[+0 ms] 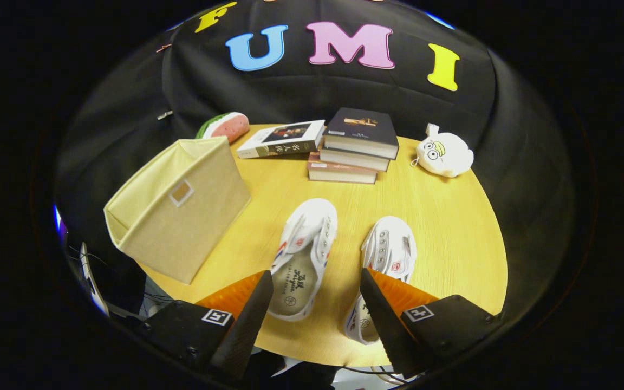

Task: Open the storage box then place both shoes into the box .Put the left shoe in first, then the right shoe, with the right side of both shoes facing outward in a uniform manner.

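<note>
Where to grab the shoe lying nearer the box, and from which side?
Take the shoe by its side wall near the heel opening, from above. It sits upright with the opening up, so one finger can go inside and one outside. Gripper is open above it.

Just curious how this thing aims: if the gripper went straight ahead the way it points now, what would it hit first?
Probably the left white shoe, lying between the open gripper's fingers and just ahead; the other shoe sits by the right finger. Depth is uncertain.
</note>
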Motion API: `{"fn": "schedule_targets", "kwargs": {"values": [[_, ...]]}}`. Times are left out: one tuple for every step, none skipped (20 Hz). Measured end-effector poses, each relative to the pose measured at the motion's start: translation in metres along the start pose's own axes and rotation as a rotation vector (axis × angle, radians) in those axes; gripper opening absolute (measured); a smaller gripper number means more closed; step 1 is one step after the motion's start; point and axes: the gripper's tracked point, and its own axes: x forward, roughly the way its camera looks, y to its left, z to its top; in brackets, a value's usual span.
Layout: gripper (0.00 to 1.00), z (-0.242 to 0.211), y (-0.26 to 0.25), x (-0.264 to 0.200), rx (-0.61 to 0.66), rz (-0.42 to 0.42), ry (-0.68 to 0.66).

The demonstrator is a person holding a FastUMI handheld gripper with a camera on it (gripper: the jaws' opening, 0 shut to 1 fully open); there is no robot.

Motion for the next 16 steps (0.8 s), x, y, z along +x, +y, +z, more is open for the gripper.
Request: {"fn": "schedule_targets", "kwargs": {"values": [[0.98, -0.004, -0.002, 0.007, 0.003, -0.001, 0.011], [0.98, -0.006, -0.002, 0.016, 0.003, 0.002, 0.02], [0.98, -0.009, -0.002, 0.026, 0.003, 0.003, 0.029], [0.96, -0.012, -0.004, 0.036, 0.001, 0.001, 0.04], [0.95, -0.013, -0.003, 0.047, 0.003, 0.002, 0.047], [0.95, -0.013, 0.0, 0.056, 0.014, 0.012, 0.052], [0.92, -0.01, 0.002, 0.065, 0.034, 0.016, 0.047], [0.89, -0.009, -0.002, 0.075, 0.049, 0.001, 0.046], [0.84, -0.011, -0.004, 0.085, 0.069, -0.01, 0.052], [0.82, -0.012, -0.006, 0.092, 0.098, -0.017, 0.057], [0.76, -0.012, -0.006, 0.098, 0.129, -0.019, 0.06], [0.72, -0.008, -0.005, 0.102, 0.171, -0.007, 0.055], [0.6, -0.005, -0.002, 0.106, 0.215, 0.014, 0.054], [0.48, -0.01, 0.003, 0.113, 0.247, 0.028, 0.067], [0.36, -0.009, 0.0, 0.107, 0.276, 0.031, 0.074], [0.24, -0.008, -0.002, 0.109, 0.305, 0.023, 0.085]]}}
